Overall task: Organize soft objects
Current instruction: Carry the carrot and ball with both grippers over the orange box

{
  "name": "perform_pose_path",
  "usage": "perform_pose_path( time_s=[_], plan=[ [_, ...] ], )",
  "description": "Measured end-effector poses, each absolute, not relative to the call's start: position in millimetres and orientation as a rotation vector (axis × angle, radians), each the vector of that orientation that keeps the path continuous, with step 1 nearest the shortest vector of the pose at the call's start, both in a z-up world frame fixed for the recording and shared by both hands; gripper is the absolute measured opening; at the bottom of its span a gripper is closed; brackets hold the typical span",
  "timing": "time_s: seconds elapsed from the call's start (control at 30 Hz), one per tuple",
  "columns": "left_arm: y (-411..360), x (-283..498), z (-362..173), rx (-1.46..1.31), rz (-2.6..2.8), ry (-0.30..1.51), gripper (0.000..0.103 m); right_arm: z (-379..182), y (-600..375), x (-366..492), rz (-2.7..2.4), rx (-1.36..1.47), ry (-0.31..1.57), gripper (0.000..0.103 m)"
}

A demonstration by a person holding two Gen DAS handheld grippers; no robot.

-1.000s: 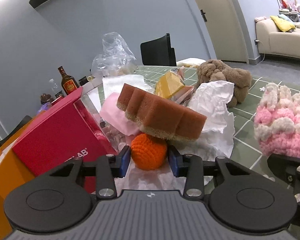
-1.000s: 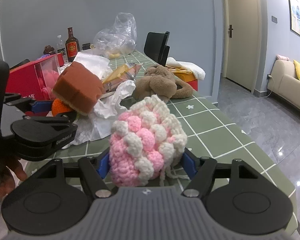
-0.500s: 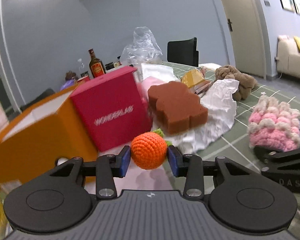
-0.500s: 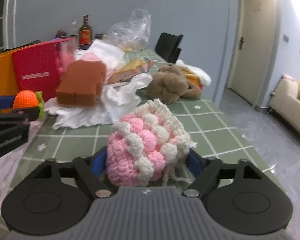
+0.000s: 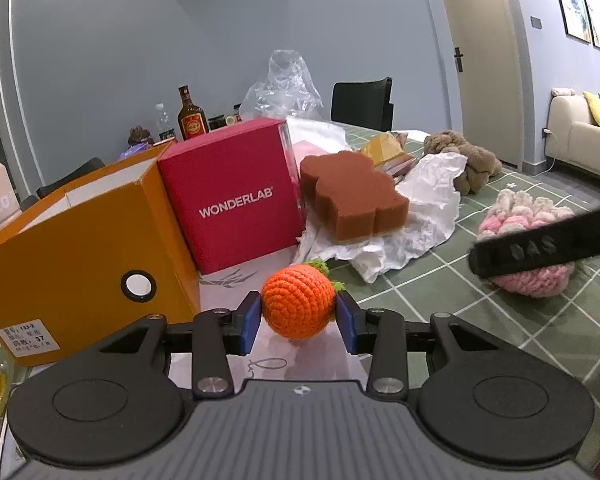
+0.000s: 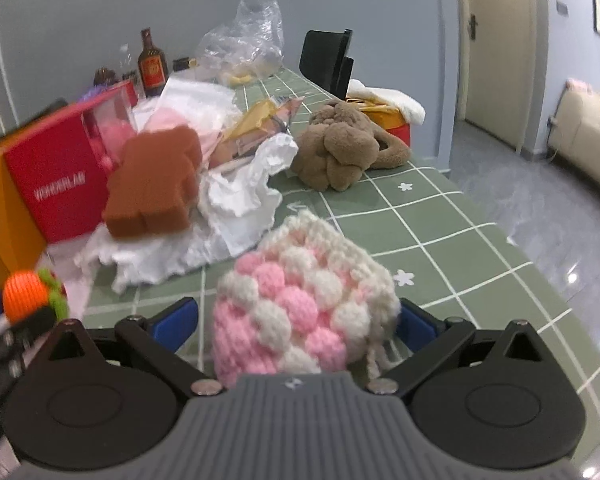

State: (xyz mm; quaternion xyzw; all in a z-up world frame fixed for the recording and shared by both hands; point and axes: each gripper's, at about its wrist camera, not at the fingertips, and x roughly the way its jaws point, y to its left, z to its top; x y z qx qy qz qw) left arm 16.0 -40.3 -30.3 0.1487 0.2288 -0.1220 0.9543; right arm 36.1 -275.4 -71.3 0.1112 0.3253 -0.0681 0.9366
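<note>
My left gripper [image 5: 298,318] is shut on an orange crocheted ball [image 5: 296,308] with green leaves, held just above the table in front of the orange box [image 5: 80,248]. The ball also shows at the left edge of the right wrist view [image 6: 22,296]. My right gripper [image 6: 296,320] stands wide open around a pink-and-white crocheted piece [image 6: 300,300] that rests on the green checked tablecloth [image 6: 440,216]; a gap shows at its left pad. A brown bear-shaped sponge [image 5: 352,196] lies on crumpled white paper [image 5: 428,200]. A brown plush toy [image 6: 340,148] sits farther back.
A red WONDERLAB box [image 5: 232,196] stands beside the orange box. Behind are a liquor bottle [image 5: 192,120], a clear plastic bag [image 5: 284,88], yellow packets and a black chair. The table's right edge drops to a grey floor; a sofa stands far right.
My left gripper drew the orange ball out from beneath the sponge and back to the front of the boxes. My right gripper's jaws spread wide off the pink-and-white piece.
</note>
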Motion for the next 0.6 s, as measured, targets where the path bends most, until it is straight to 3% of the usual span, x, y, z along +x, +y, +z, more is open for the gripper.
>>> perform_pose_path(
  time_s=[0.13, 0.2, 0.3, 0.6],
  plan=[
    [-41.0, 7.5, -24.8, 0.299, -0.267, 0.448, 0.045, -73.7, -266.6, 39.3, -0.165, 0.181, 0.662, 0.1],
    [-41.6, 4.9, -22.1, 0.296, -0.274, 0.436, 0.045, -74.1, -261.2, 39.2, -0.191, 0.133, 0.659, 0.088],
    [-41.8, 1.4, -17.7, 0.295, -0.279, 0.42, 0.045, -73.3, -259.3, 38.3, -0.19, 0.115, 0.653, 0.081],
    [-45.3, -2.0, -10.1, 0.252, -0.289, 0.425, 0.045, -73.6, -258.3, 32.4, -0.168, 0.094, 0.645, 0.077]
  ],
)
